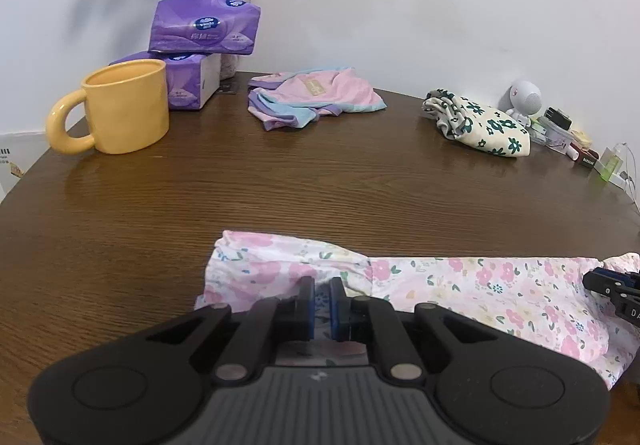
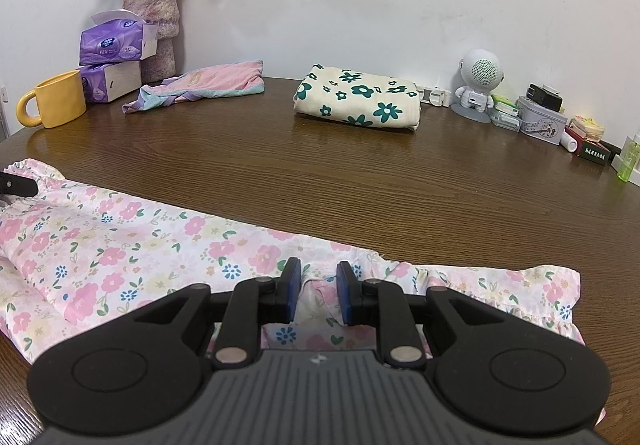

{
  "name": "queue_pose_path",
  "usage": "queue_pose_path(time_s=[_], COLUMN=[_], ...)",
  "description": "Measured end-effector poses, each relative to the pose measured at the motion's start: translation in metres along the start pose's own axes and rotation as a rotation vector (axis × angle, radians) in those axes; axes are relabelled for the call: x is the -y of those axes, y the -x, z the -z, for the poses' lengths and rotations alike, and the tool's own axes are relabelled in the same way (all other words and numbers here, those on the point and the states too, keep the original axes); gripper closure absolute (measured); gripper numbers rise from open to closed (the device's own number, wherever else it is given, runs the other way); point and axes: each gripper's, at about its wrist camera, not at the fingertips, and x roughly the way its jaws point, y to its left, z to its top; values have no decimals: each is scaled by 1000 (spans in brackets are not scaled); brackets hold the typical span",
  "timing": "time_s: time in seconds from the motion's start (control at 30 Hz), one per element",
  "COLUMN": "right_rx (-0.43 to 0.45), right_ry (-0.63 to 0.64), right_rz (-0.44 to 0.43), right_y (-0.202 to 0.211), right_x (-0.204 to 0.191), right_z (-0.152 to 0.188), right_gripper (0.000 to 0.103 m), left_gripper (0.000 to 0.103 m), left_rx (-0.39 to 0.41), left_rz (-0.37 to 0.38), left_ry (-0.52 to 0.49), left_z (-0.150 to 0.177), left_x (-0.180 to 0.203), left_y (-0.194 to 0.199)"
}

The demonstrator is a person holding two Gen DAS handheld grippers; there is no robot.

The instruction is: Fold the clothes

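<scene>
The floral garment (image 2: 120, 245) is white with pink flowers, small blue blooms and green leaves, and lies stretched in a long band across the near edge of the brown wooden bench (image 2: 360, 181). Its ruffled hem shows at the right end, gathered cloth at the left. The left gripper (image 1: 322, 291) has its jaws narrow, pinching a fold of the garment at its left end. The right gripper (image 2: 319, 277) has its jaws a little wider, closed on a raised ridge of the same cloth near the ruffle.

At the back, a yellow mug (image 1: 124, 111) stands upright; its inside is not visible. A purple tissue pack (image 2: 114, 41) sits on a second pack, a tissue sticking from its top. A vase (image 2: 156, 25) holds wilted roses.
</scene>
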Motion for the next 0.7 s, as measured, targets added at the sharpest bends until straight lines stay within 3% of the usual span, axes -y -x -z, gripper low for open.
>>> queue_pose_path(time_s=[0.7], right_rx=[0], right_ry=[1], right_rz=[1], right_y=[0], right_x=[0], right_z=[0], right_gripper=[85], left_gripper=[95], left_rx=[3], left_rz=[-75], left_ry=[20], left_z=[-1], left_x=[-14], left_y=[4])
